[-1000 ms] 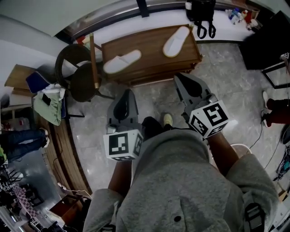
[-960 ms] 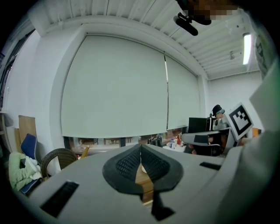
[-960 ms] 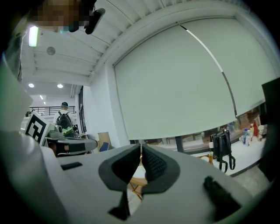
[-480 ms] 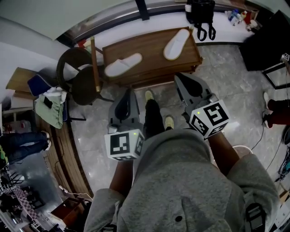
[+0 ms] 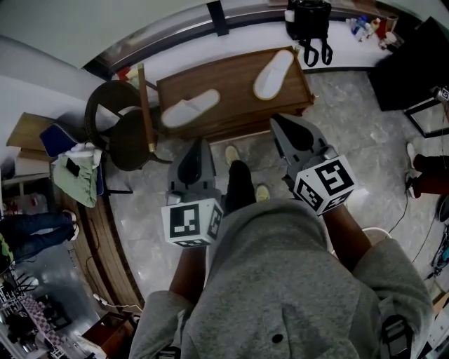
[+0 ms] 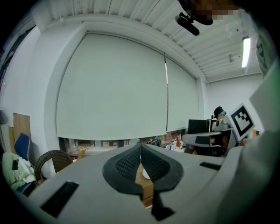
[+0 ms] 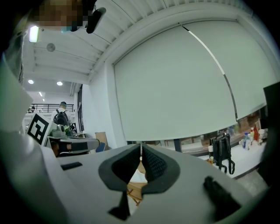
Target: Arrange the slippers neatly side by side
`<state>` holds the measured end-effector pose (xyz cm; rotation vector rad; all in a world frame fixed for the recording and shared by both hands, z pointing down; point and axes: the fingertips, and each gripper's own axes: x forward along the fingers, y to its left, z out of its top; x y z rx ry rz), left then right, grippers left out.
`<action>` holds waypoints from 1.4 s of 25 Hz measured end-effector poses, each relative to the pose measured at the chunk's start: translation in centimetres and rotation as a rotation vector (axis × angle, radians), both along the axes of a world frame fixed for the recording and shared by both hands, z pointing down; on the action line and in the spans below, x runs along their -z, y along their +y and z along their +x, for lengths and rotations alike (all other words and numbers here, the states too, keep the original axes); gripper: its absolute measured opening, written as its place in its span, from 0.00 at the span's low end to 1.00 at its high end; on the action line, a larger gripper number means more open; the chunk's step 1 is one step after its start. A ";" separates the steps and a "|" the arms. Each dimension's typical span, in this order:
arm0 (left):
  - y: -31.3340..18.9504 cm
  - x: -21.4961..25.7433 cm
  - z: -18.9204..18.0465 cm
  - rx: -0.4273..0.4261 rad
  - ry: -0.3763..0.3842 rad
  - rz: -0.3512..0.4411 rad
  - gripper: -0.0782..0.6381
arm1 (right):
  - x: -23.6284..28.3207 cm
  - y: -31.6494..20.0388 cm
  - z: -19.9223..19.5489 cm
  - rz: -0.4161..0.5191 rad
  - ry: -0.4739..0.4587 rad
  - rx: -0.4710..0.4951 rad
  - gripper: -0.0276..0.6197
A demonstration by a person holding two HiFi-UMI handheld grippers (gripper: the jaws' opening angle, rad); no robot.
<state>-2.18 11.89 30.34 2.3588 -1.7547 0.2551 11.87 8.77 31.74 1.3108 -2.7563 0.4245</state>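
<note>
Two white slippers lie apart on a low wooden table [image 5: 231, 84]. The left slipper [image 5: 190, 109] lies near the table's left end, the right slipper [image 5: 273, 64] at its far right, each angled differently. My left gripper [image 5: 196, 144] and right gripper [image 5: 279, 120] hover over the floor in front of the table, both shut with nothing between the jaws. In the left gripper view the left gripper [image 6: 141, 148] has its tips together, with wood and a bit of white showing behind. The right gripper [image 7: 141, 150] points at the wall blind.
A dark round chair [image 5: 119, 123] stands left of the table. A black bag [image 5: 311, 21] rests against the wall at the back right. The person's feet [image 5: 232, 154] stand on the grey tiled floor between the grippers. Clutter and a wooden ledge [image 5: 105, 231] line the left side.
The person has stepped toward the table, one foot swinging forward. The table sits slightly nearer. Both grippers keep their pose and stay shut.
</note>
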 end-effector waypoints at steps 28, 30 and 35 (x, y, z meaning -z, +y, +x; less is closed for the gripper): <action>-15.5 -2.9 -7.8 0.078 0.012 -0.096 0.13 | -2.1 -15.7 -4.9 -0.079 0.051 0.013 0.09; -16.3 -3.0 -8.3 0.080 0.018 -0.104 0.13 | -2.2 -16.6 -5.4 -0.081 0.057 0.014 0.09; -18.0 -3.6 -9.8 0.081 0.028 -0.108 0.13 | -2.1 -18.3 -6.5 -0.077 0.078 0.010 0.09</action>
